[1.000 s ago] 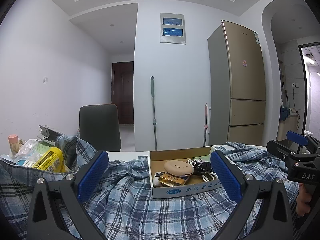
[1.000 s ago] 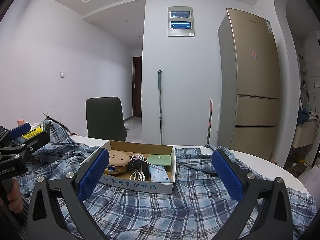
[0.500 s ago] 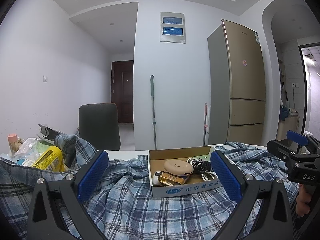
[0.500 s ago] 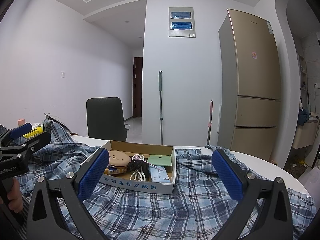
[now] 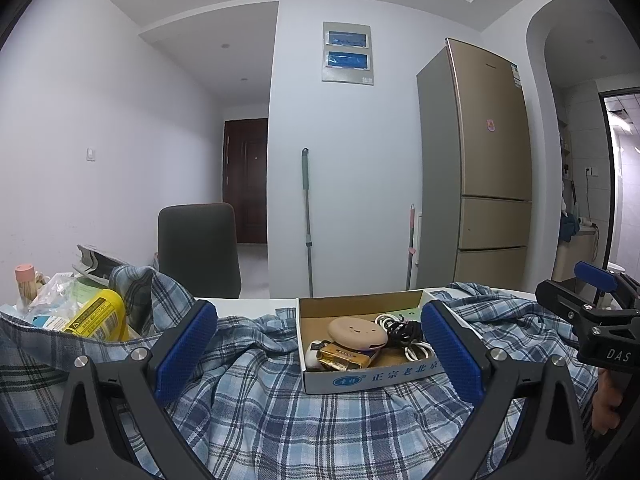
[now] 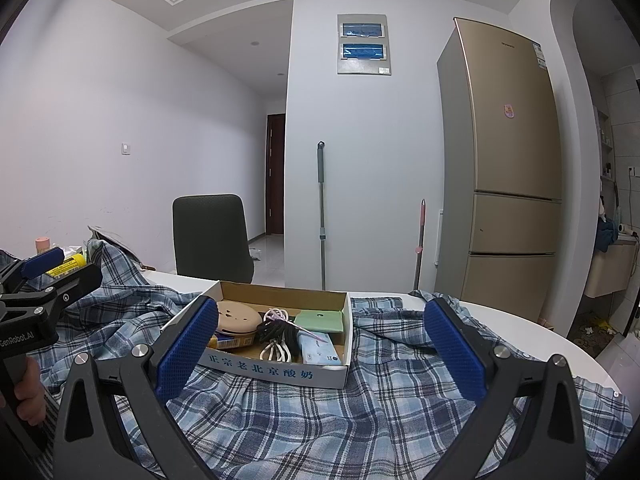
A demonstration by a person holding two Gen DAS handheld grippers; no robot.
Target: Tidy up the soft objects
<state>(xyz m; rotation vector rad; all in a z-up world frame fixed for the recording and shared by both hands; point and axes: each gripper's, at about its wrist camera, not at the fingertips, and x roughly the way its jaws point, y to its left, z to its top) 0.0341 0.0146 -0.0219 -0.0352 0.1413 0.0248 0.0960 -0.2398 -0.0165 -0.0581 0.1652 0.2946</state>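
A blue plaid shirt point(image 5: 280, 412) point(image 6: 360, 412) lies spread and rumpled over a white table point(image 6: 512, 320). On top of it rests a shallow cardboard box point(image 5: 372, 376) point(image 6: 276, 368) holding a round tan case, cables and small packets. My left gripper point(image 5: 320, 354) hovers open just above the shirt, its blue pads to either side of the box's near face. My right gripper point(image 6: 322, 354) is open too, low over the shirt in front of the box. Each gripper shows at the other view's edge, held by a hand.
A yellow bottle point(image 5: 98, 316), plastic bags and a pink-capped jar point(image 5: 25, 280) crowd the table's left end. A dark chair point(image 5: 198, 248) stands behind the table. Mop handles point(image 5: 306, 216) lean on the far wall beside a gold fridge point(image 5: 480, 168).
Almost nothing: both views shift very slightly, and both grippers stay open over the shirt.
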